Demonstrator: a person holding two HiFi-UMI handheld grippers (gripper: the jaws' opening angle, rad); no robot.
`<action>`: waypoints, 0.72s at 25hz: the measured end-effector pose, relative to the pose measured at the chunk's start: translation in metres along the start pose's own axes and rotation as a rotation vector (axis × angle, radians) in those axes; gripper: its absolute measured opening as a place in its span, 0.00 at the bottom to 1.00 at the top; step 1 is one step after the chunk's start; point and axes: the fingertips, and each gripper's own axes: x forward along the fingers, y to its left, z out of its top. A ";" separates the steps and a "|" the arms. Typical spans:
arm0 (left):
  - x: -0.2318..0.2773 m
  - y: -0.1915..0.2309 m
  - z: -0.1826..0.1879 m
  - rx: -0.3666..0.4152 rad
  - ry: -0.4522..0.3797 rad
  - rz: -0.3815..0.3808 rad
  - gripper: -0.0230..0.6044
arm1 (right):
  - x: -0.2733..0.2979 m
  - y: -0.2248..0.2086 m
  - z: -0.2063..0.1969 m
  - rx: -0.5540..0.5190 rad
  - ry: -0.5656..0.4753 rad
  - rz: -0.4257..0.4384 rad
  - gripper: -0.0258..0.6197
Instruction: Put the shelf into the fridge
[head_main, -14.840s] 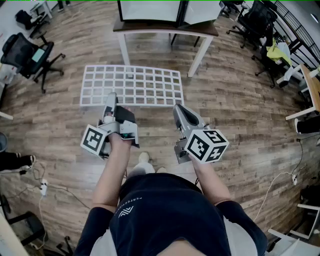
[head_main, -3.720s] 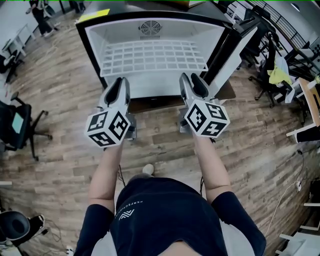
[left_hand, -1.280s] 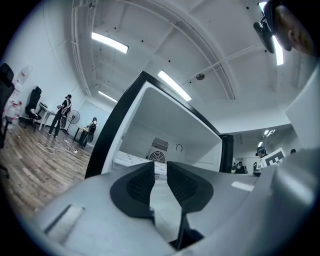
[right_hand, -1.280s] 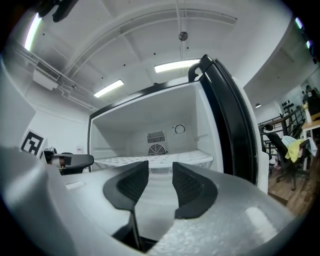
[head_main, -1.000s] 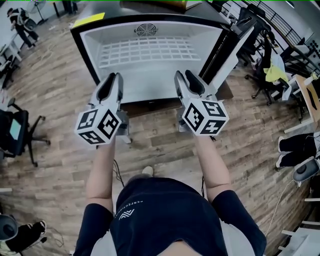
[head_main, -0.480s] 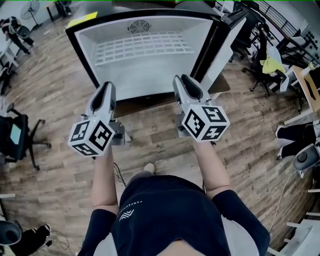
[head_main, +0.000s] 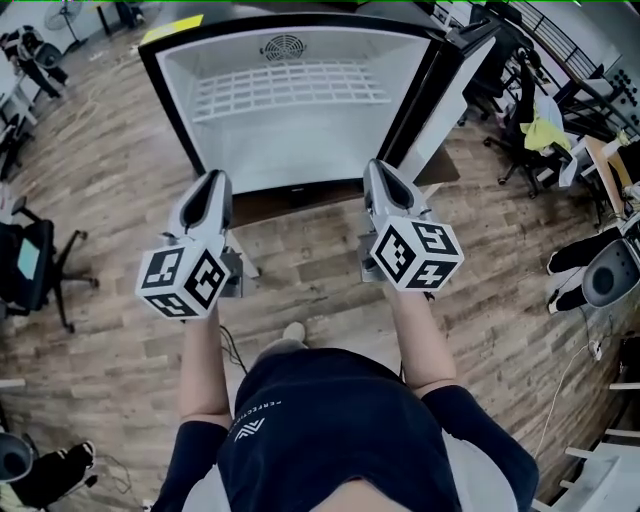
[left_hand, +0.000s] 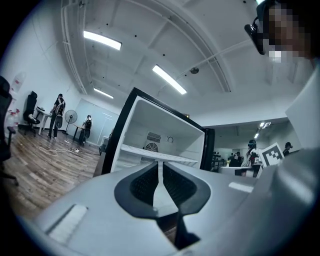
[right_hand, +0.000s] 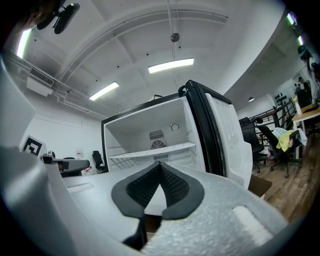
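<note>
The white wire shelf (head_main: 290, 88) lies level inside the open white fridge (head_main: 300, 150), resting on its side ledges below the round fan grille. It also shows in the left gripper view as the shelf (left_hand: 150, 154) and in the right gripper view as the shelf (right_hand: 152, 150). My left gripper (head_main: 212, 183) hangs in front of the fridge's lower left edge, shut and empty. My right gripper (head_main: 381, 172) hangs before the lower right edge, its jaws closed together with nothing between them. Neither gripper touches the shelf or the fridge.
The fridge door (head_main: 455, 75) stands open at the right. The fridge stands on a low table over the wooden floor (head_main: 300, 260). Office chairs (head_main: 30, 265) stand to the left and more (head_main: 520, 60) to the right. A seated person's legs (head_main: 580, 265) show at the right edge.
The shelf, earlier lying on the floor, now sits inside the fridge. Over the last second both grippers drew back a little from the opening, and the right gripper's jaws closed.
</note>
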 end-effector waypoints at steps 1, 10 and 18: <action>-0.002 0.000 -0.001 0.003 0.001 0.004 0.08 | -0.002 0.000 -0.002 -0.002 0.006 0.002 0.04; -0.016 0.001 -0.008 -0.034 0.007 0.025 0.08 | -0.015 0.001 -0.011 -0.006 0.029 0.016 0.04; -0.026 0.000 -0.021 -0.055 0.032 0.034 0.08 | -0.020 0.000 -0.021 0.025 0.059 0.027 0.04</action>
